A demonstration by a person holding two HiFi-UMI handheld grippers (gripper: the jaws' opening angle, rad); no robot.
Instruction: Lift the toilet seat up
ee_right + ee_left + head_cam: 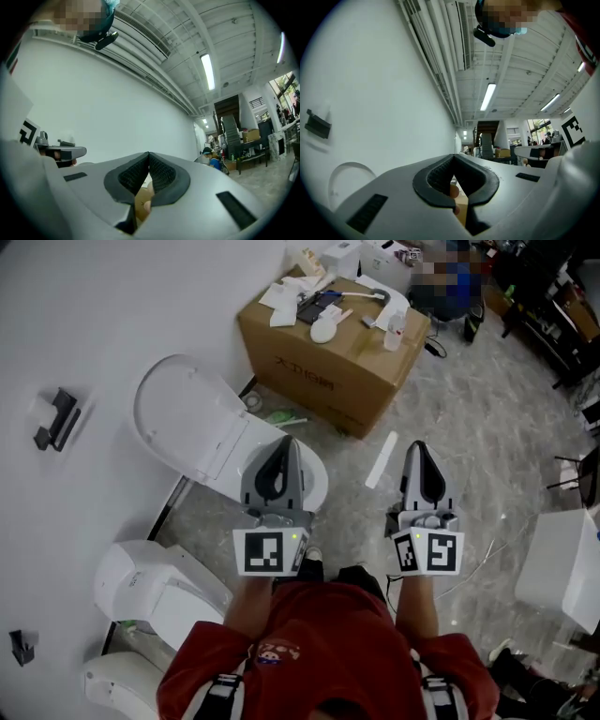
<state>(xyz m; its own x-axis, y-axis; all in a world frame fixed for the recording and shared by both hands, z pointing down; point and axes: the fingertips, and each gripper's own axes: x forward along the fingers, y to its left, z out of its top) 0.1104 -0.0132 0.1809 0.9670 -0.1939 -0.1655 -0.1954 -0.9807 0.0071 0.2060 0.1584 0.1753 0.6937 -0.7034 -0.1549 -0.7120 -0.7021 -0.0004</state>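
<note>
Toilet seat looks already tipped up against the wall, left of cardboard box; left gripper and right gripper hover level, fingers together, empty; probably just in transit.

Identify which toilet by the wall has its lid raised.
The toilet nearest the cardboard box; the next toilet along has its lid down.

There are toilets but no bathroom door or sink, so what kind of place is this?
Probably a workshop or test room, not a bathroom: toilets line one wall, a cardboard box sits beside them, and strip lights run along a bare ceiling.
</note>
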